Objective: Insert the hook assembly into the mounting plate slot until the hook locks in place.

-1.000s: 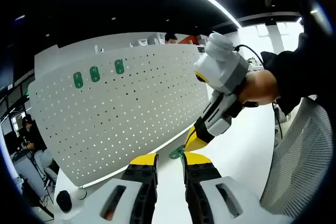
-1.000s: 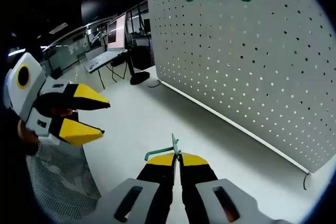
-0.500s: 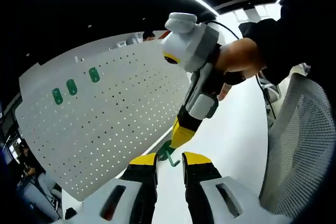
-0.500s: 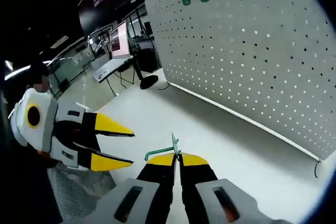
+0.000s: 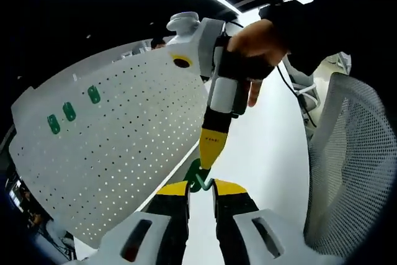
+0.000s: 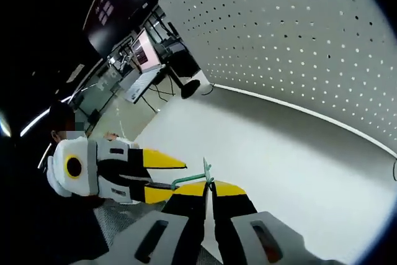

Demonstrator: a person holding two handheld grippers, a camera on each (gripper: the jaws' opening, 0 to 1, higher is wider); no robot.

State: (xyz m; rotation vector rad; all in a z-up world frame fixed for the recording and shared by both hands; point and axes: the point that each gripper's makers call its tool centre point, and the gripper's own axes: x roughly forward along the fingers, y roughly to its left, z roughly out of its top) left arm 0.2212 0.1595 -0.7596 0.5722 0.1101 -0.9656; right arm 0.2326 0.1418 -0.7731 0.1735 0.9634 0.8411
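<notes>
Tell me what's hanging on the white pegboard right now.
Three green hooks hang in a row near the top edge of the pegboard. The rest of its holes that show are bare. The right gripper hides part of the board in the left gripper view.

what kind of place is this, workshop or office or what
Probably an open-plan office or lab set up for testing: a large white pegboard with green hooks stands on a white table, with desks and a monitor behind.

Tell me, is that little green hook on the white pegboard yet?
Not yet. The green hook is pinched in the right gripper, whose jaws are shut on it, above the white table, apart from the pegboard.
</notes>
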